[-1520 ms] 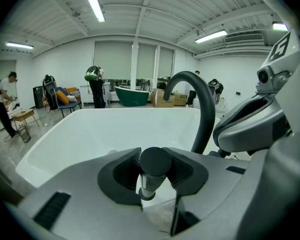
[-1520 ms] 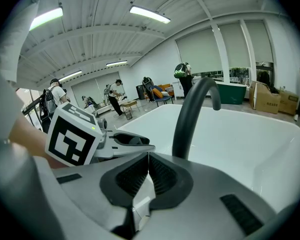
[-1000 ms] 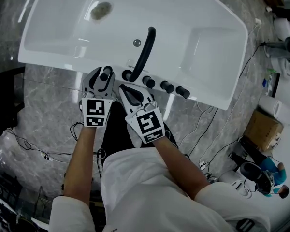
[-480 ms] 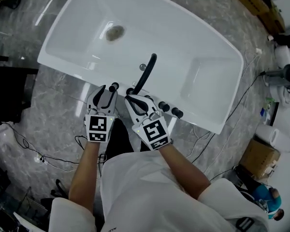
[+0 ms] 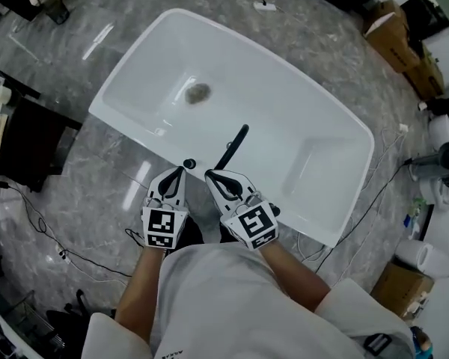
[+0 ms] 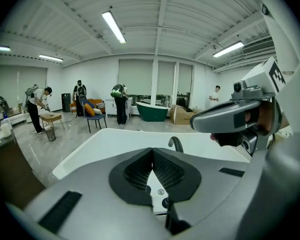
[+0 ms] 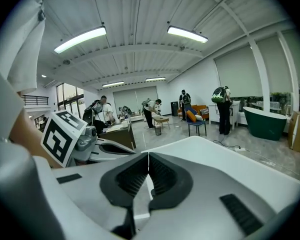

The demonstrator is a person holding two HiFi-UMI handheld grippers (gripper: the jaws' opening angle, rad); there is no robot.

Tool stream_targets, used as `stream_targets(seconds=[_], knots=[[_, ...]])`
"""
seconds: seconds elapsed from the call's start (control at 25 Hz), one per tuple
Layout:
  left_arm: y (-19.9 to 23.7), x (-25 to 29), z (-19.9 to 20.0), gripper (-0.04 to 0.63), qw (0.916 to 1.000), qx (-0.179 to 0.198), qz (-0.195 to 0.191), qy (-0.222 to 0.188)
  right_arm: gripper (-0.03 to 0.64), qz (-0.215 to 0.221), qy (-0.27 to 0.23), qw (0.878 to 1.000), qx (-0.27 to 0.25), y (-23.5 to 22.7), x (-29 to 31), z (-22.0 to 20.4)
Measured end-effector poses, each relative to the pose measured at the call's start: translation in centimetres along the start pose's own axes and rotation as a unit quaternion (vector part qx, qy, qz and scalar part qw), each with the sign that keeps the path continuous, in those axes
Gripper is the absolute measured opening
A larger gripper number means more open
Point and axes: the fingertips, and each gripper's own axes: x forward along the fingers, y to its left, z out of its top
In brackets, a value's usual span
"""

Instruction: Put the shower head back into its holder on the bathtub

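Shower head, seemingly the black wand, slants from the near rim into the bathtub. Left tongs have just closed, pads together with nothing between them. Right tongs are together too, empty, beside the left.

The right tongs hold their jaws pressed together, pad against pad, above the white bathtub rim (a dark green tub stands far right, near standing people).
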Motion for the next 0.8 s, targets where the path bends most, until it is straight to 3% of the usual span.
stream_targets(seconds=[0.44,0.8], knots=[[1.6,-5.6,5.1,0.012,0.9977,-0.011,0.037,-0.057,0.018,0.02,-0.047,0.999,-0.016,0.3,-2.5,5.8],[2.2,-6.9,5.3,0.012,0.9972,-0.022,0.037,-0.061,0.018,0.011,-0.058,0.998,-0.009,-0.7,-3.4,7.1]])
